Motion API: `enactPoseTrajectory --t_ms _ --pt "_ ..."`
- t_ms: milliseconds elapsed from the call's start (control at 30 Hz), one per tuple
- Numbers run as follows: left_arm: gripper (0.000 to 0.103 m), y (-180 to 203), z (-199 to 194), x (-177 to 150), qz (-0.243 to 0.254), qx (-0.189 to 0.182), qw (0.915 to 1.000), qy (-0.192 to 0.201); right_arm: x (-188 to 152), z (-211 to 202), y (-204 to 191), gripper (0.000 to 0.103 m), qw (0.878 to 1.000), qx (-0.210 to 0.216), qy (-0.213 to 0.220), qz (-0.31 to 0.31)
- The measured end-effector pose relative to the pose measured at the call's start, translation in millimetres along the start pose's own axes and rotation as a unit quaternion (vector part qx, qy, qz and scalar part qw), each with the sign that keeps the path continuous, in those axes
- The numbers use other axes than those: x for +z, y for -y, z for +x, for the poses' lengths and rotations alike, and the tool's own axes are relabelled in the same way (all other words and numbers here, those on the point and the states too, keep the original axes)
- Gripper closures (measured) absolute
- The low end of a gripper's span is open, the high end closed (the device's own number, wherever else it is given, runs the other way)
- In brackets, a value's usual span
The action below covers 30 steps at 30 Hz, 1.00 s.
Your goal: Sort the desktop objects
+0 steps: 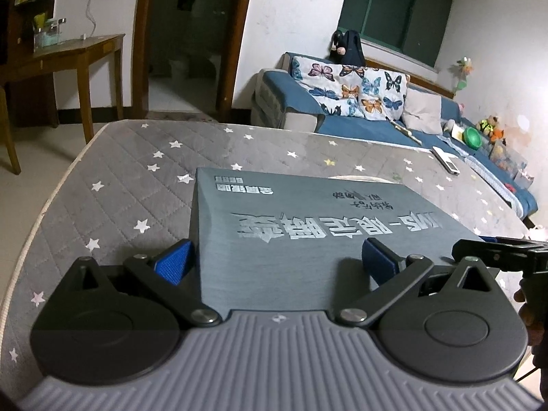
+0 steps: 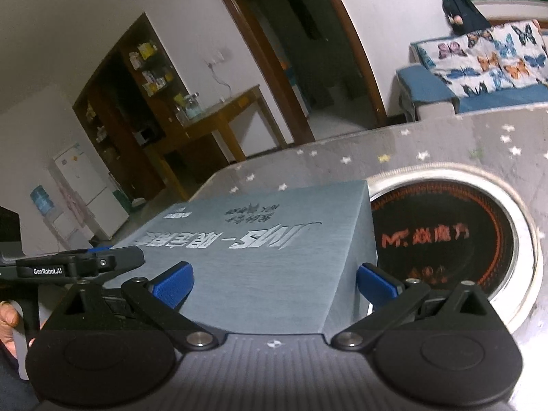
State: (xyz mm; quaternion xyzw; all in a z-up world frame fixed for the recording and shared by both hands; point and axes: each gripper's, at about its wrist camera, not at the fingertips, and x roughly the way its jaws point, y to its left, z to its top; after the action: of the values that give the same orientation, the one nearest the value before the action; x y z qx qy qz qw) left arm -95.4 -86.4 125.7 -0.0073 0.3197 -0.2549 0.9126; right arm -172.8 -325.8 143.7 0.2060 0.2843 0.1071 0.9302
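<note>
Grey box [image 1: 308, 226] fills the span between the pads of both grippers; no way forward past it for either one. Left of box: open starred cover [image 1: 113, 185] out to the table edge. Right of box: round stove plate [image 2: 455, 239] set in the table, touching or just beside the box wall. Far right edge: white remote [image 1: 445, 160], well apart. Right gripper [image 1: 486, 251] close beside left gripper [image 1: 275, 258], little room between.

Flat grey box [image 1: 308, 226] with silver lettering, lid up, on star-patterned quilted tabletop [image 1: 120, 171], beside round inset burner [image 2: 445, 236].
</note>
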Motion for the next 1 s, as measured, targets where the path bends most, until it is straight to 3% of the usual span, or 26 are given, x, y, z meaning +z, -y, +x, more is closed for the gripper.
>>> enactPoseTrajectory --t_ms 600,1000 --pt "0.0 10 -31 -5 0.014 -0.006 0.9995 0.028 0 -34 -36 0.0 0.998 -0.008 0.038 -0.045" --pt "0.0 10 -18 -15 0.036 -0.001 0.9993 0.011 -22 -37 -39 0.0 0.999 -0.024 0.014 -0.037"
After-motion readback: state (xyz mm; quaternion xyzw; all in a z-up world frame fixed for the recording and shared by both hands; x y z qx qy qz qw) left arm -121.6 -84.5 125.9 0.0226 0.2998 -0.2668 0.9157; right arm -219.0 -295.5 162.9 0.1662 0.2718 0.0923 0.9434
